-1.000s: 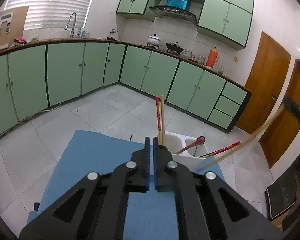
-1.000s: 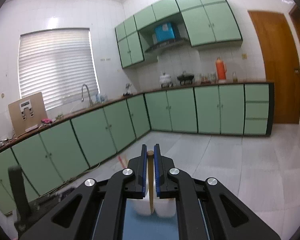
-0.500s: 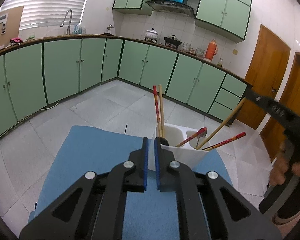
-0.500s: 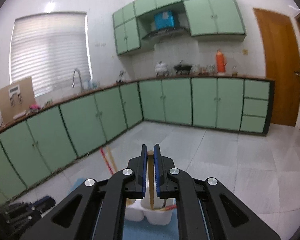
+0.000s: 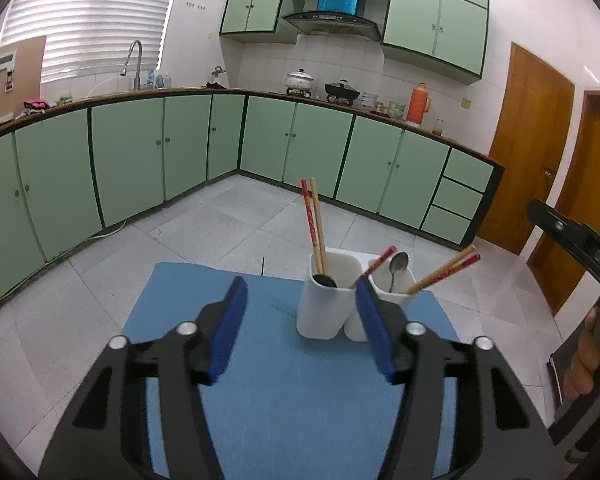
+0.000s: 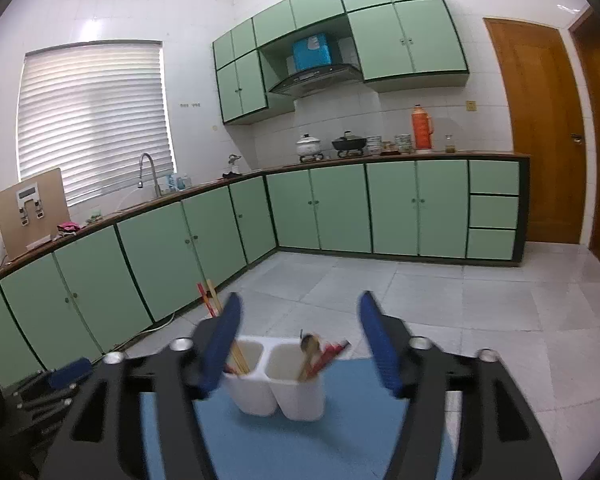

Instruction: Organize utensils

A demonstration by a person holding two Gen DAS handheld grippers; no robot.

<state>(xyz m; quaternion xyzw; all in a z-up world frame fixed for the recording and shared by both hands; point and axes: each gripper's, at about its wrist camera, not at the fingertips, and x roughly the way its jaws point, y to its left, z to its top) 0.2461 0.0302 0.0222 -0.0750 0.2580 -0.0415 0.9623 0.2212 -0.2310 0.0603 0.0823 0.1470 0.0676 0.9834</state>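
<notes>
A white two-compartment utensil holder (image 5: 320, 312) (image 6: 276, 388) stands on the blue mat (image 5: 300, 408) (image 6: 300, 444). Two chopsticks (image 5: 315, 220) (image 6: 211, 300) stand upright in its left compartment. Its right compartment holds a spoon (image 5: 398, 265) (image 6: 310, 343) and leaning chopsticks (image 5: 444, 276). My left gripper (image 5: 300, 286) is just short of the holder, its jaws opening with nothing between them. My right gripper (image 6: 300, 308) hovers over the holder from the other side, jaws opening and blurred, also with nothing in them. Each gripper shows at the edge of the other's view.
Green base cabinets (image 5: 140, 160) line the far walls under a counter with a sink tap (image 5: 134, 60), pots and an orange flask (image 6: 420, 128). Wooden doors (image 5: 532, 148) stand at the right. A hand (image 5: 588, 360) holds the right gripper's handle. Grey floor tiles surround the mat.
Both grippers went from shut to open. The right one let go of a wooden chopstick, which now leans in the holder's right compartment, and it sank lower toward the holder.
</notes>
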